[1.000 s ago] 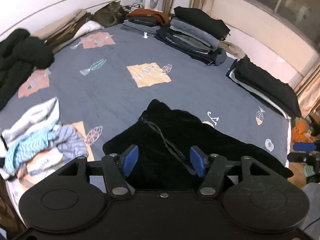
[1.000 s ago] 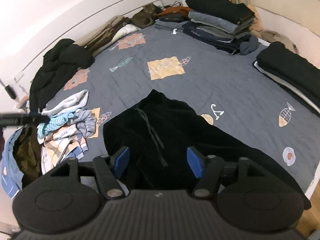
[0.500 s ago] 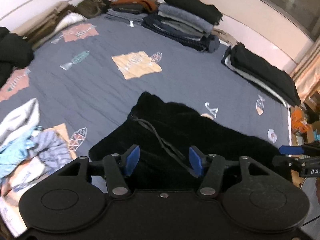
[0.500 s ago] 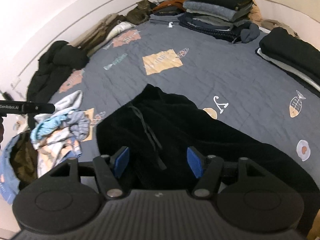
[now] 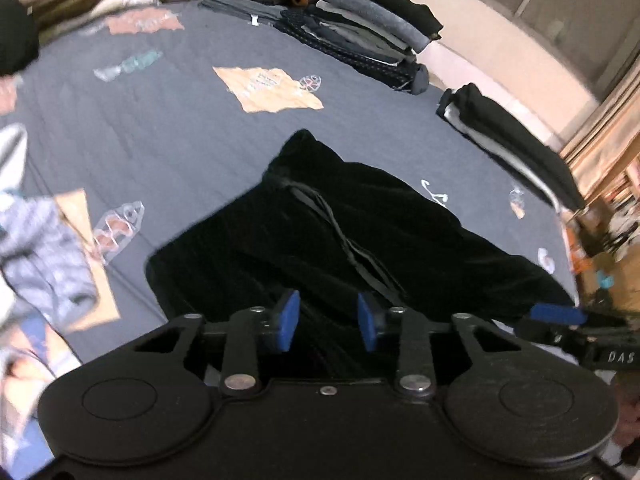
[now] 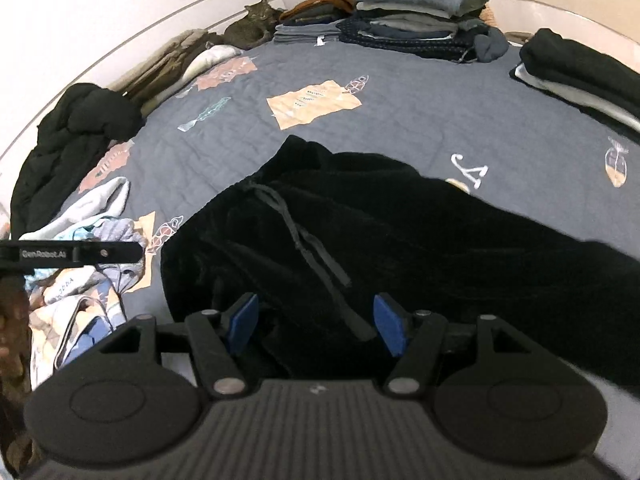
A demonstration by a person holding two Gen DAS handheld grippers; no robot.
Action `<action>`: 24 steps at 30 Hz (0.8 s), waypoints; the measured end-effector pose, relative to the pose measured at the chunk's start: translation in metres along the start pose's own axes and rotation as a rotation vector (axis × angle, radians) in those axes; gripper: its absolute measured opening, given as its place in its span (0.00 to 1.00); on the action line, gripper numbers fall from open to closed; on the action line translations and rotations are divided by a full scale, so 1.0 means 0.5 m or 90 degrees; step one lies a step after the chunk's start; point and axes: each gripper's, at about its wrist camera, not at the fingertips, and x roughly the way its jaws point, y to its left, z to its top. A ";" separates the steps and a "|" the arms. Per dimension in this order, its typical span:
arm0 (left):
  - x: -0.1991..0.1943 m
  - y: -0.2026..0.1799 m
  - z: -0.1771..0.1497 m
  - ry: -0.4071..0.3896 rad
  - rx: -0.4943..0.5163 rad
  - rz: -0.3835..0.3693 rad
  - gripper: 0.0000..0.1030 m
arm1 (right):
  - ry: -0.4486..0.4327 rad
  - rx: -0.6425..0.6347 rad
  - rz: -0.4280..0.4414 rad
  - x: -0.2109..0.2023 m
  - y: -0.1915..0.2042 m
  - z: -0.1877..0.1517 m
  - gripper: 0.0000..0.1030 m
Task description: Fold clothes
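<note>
While both views show the black trousers (image 5: pixel 360 232), only the right shows a cat (image 6: pixel 252 26).

Left claw (image 5: pixel 327 322), blue pads apart, over black drawstring trousers (image 5: pixel 320 240) on the grey bedspread (image 5: pixel 180 140).

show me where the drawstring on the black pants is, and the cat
drawstring (image 6: pixel 298 236), right wrist view, on the knotted middle of the cord.
black pants (image 6: pixel 420 240), right wrist view, on the leg fabric.
cat (image 6: pixel 252 26), right wrist view, on its body.
</note>
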 end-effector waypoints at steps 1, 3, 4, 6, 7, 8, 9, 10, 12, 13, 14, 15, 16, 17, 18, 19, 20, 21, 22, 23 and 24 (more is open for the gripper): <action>0.010 0.006 -0.003 0.002 -0.009 -0.007 0.31 | -0.002 0.004 0.003 0.004 0.006 -0.009 0.61; 0.031 0.017 -0.008 0.006 -0.026 -0.020 0.31 | -0.001 0.009 0.002 0.009 0.018 -0.020 0.61; 0.042 0.023 -0.011 0.008 -0.034 -0.026 0.31 | -0.002 0.006 -0.001 0.008 0.025 -0.028 0.62; 0.063 0.035 -0.017 0.012 -0.051 -0.039 0.31 | -0.001 0.004 -0.011 0.007 0.037 -0.042 0.62; 0.073 0.041 -0.020 0.014 -0.060 -0.046 0.31 | 0.000 0.005 -0.015 0.003 0.042 -0.048 0.62; 0.084 0.047 -0.023 0.017 -0.068 -0.052 0.31 | -0.001 0.008 -0.014 -0.001 0.046 -0.053 0.62; 0.094 0.052 -0.025 0.019 -0.077 -0.059 0.31 | -0.003 0.012 -0.010 -0.005 0.048 -0.058 0.62; 0.104 0.058 -0.028 0.021 -0.085 -0.065 0.31 | -0.004 0.015 -0.008 -0.008 0.049 -0.061 0.62; 0.125 0.070 -0.034 0.025 -0.102 -0.078 0.31 | -0.001 0.014 -0.009 -0.012 0.050 -0.065 0.62; 0.134 0.072 -0.034 0.030 -0.107 -0.077 0.31 | -0.001 0.010 -0.011 -0.011 0.051 -0.066 0.62; 0.143 0.074 -0.033 0.037 -0.111 -0.075 0.31 | 0.000 0.007 -0.011 -0.009 0.052 -0.067 0.62; 0.151 0.075 -0.032 0.043 -0.115 -0.073 0.31 | 0.003 0.008 -0.009 -0.005 0.052 -0.068 0.62; 0.160 0.077 -0.032 0.049 -0.119 -0.071 0.31 | 0.005 0.009 -0.007 -0.001 0.052 -0.069 0.62; 0.168 0.079 -0.031 0.055 -0.123 -0.069 0.31 | 0.008 0.010 -0.004 0.003 0.052 -0.070 0.62; 0.177 0.081 -0.031 0.061 -0.127 -0.068 0.31 | 0.010 0.011 -0.002 0.007 0.052 -0.071 0.62; 0.185 0.082 -0.030 0.067 -0.132 -0.066 0.31 | 0.013 0.013 0.001 0.011 0.053 -0.072 0.62; 0.194 0.084 -0.029 0.073 -0.136 -0.064 0.31 | 0.016 0.015 0.006 0.015 0.053 -0.074 0.62; 0.203 0.086 -0.029 0.079 -0.140 -0.062 0.31 | 0.019 0.017 0.011 0.020 0.055 -0.075 0.62; 0.211 0.088 -0.028 0.085 -0.144 -0.060 0.31 | 0.023 0.015 0.017 0.023 0.057 -0.077 0.62; 0.220 0.089 -0.028 0.091 -0.148 -0.058 0.31 | 0.026 0.012 0.024 0.026 0.061 -0.080 0.62; 0.228 0.091 -0.027 0.097 -0.152 -0.056 0.31 | 0.030 0.008 0.032 0.030 0.063 -0.082 0.62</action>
